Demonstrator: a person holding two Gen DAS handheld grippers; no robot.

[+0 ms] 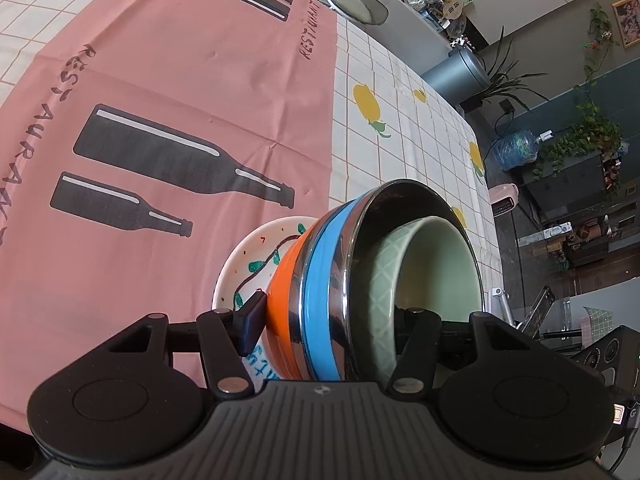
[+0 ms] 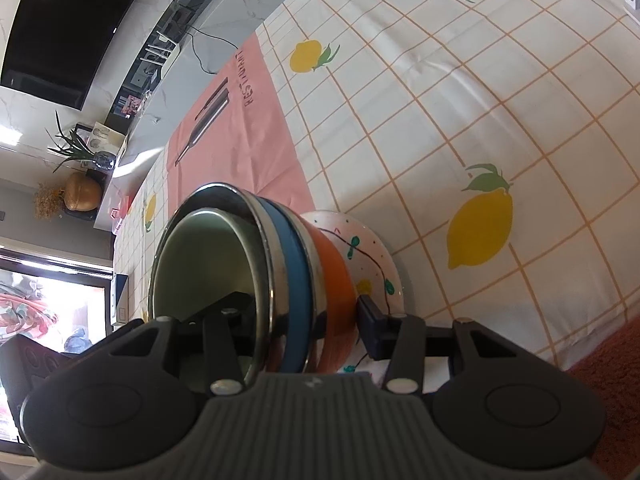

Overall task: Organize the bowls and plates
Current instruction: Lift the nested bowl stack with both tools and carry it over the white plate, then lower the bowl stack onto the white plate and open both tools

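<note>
Left gripper [image 1: 326, 320], lower centre: clamped across stack of bowls [image 1: 332, 280] and plate [image 1: 256, 256], jaws half-spread. Right gripper [image 2: 304, 320] likewise, lower centre. Keep both squeezes even, lift level, avoid tilting nested green bowl [image 1: 424, 276].

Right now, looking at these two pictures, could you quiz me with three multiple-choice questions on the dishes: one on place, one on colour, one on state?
1. Where does the pale green bowl sit?
A. inside the steel-rimmed blue bowl
B. alone on the pink cloth
C. under the plate

2. What colour is the bowl between the blue bowl and the painted plate?
A. yellow
B. orange
C. black

3. How are the dishes held?
A. lying free
B. by one tool
C. gripped by both tools

Answers: 1 A, its rim shows within the steel rim. 2 B, the orange bowl. 3 C, the left tool and right tool each clamp the stack.
</note>
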